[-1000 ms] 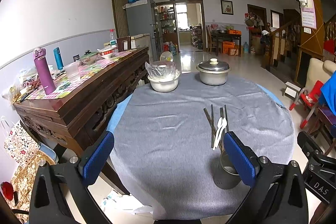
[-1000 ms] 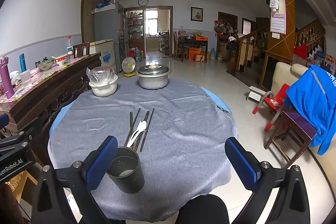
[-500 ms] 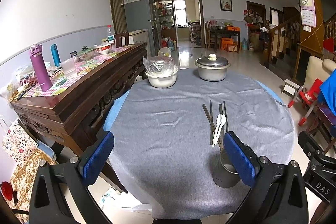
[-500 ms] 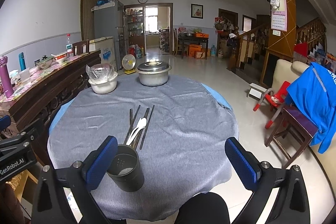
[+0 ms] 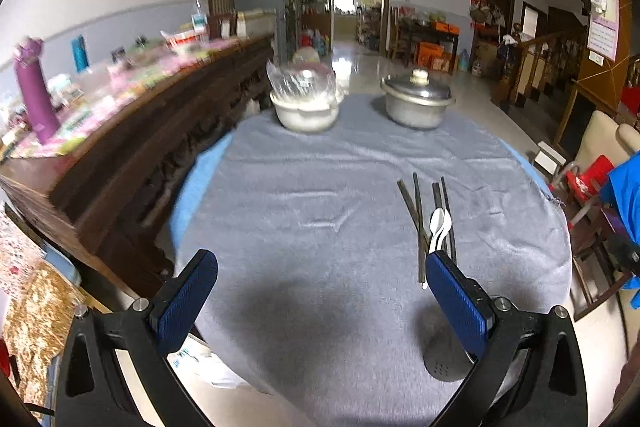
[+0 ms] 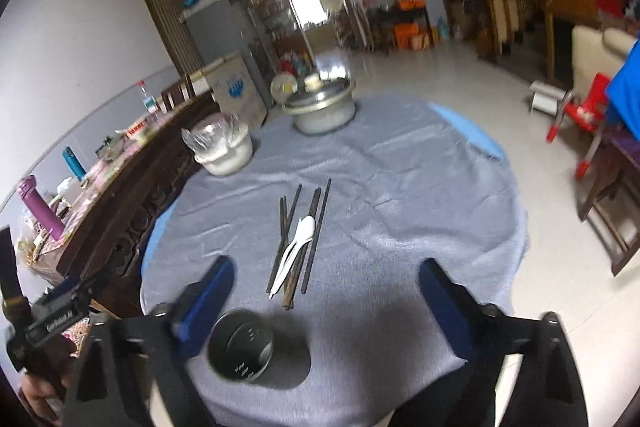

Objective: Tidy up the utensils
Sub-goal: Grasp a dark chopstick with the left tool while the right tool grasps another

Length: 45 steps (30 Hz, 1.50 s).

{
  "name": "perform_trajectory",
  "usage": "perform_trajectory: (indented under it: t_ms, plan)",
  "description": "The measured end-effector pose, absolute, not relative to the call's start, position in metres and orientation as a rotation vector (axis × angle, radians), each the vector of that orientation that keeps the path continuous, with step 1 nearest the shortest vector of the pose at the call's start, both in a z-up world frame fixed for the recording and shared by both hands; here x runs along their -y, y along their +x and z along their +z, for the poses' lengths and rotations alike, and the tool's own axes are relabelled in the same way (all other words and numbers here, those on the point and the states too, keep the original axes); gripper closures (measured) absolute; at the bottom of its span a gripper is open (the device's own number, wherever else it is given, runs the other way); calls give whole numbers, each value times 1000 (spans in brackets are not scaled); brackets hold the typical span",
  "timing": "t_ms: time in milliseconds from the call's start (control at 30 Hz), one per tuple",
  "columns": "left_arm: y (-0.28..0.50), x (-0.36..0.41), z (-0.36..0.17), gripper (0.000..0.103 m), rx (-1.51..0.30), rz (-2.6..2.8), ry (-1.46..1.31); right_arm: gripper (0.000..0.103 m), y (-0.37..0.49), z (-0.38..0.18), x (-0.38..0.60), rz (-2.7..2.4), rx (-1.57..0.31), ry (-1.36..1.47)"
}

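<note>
On the round table draped in grey cloth, a loose bundle of dark, slender chopsticks lies pointing from near to far, with two white plastic spoons resting on top of them, bowls toward the far side. Just nearer, close to the table's near edge, stands the dark perforated metal utensil cup, upright and seemingly empty.

Both tools are spread wide and hold nothing: the right gripper hovers above the near ends of the utensils, while the left gripper hangs over bare cloth to the left, with the cup behind its right finger.

The chopsticks are probably light, stiff and rather slick, lying flat on soft cloth, so a pinch across their near ends or middle, pressing slightly into the fabric, looks most workable; several lie touching and may roll apart or come up together. The spoons look light and smooth, likely to slide off; the narrow handles seem the best hold. The cup appears light enough to tip if a stick catches its rim, and it sits close to the edge.

There is ample open cloth left, right and beyond the bundle. A white bowl covered in clear plastic and a lidded steel pot sit well apart at the far side; a dark wooden sideboard flanks the table's left.
</note>
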<state>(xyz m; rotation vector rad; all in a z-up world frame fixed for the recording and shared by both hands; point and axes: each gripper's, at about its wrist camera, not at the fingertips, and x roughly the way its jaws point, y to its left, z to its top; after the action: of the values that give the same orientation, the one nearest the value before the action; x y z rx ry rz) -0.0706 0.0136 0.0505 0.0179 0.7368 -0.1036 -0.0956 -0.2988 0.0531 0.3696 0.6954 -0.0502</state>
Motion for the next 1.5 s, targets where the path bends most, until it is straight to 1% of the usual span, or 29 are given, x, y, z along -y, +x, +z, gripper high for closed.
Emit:
perform_trajectory:
  t_ms: [67, 100, 167, 233, 267, 300, 333, 433, 467, 533, 700, 833, 867, 900, 933, 967, 1000, 1033, 1100, 1267, 1467, 1500]
  plan:
    - [-52, -12, 39, 0, -774, -122, 8, 32, -63, 43, 305, -19, -749, 376]
    - [-42, -10, 34, 3, -790, -136, 2, 34, -45, 36, 308, -6, -783, 378]
    - [-16, -6, 21, 9, -830, -165, -14, 45, -10, 20, 314, 16, -840, 394]
    - [3, -3, 12, 27, -862, -190, -28, 49, 26, 1, 321, 33, -899, 417]
    - [17, 0, 7, 31, -879, -211, -36, 54, 49, -11, 324, 38, -933, 433]
    - [28, 4, 3, 36, -889, -229, -38, 56, 70, -20, 328, 44, -959, 459]
    - [40, 8, 0, 39, -897, -246, -38, 57, 92, -31, 331, 55, -987, 490]
    - [79, 21, -8, 40, -926, -305, -40, 60, 149, -55, 338, 43, -1049, 543]
    - [94, 26, -11, 40, -941, -320, -45, 64, 160, -60, 338, 39, -1060, 552]
    - [116, 34, -14, 40, -959, -336, -44, 68, 195, -75, 340, 19, -1083, 587]
    - [153, 50, -23, 40, -1008, -364, -41, 70, 250, -102, 341, -36, -1130, 628]
    - [174, 60, -36, 40, -1048, -383, -38, 70, 272, -119, 332, -79, -1185, 578]
    - [177, 61, -38, 40, -1056, -388, -46, 75, 272, -118, 330, -90, -1180, 564]
    - [182, 62, -41, 40, -1063, -389, -50, 77, 274, -116, 327, -110, -1173, 531]
    - [185, 64, -43, 40, -1071, -392, -53, 83, 275, -116, 326, -109, -1181, 524]
    - [188, 66, -45, 40, -1075, -399, -56, 93, 276, -116, 323, -106, -1188, 503]
    - [191, 69, -46, 40, -1075, -406, -58, 97, 276, -117, 320, -115, -1196, 472]
    - [193, 74, -47, 43, -1074, -417, -58, 98, 275, -116, 319, -118, -1186, 450]
    - [199, 86, -49, 47, -1082, -440, -53, 98, 272, -115, 324, -114, -1175, 462]
    - [220, 121, -61, 47, -1130, -481, -36, 98, 248, -107, 352, -94, -1103, 534]
    - [246, 164, -88, 48, -1222, -476, -7, 98, 209, -87, 379, -41, -988, 589]
    - [249, 168, -92, 55, -1234, -472, -7, 98, 199, -82, 385, -43, -974, 593]
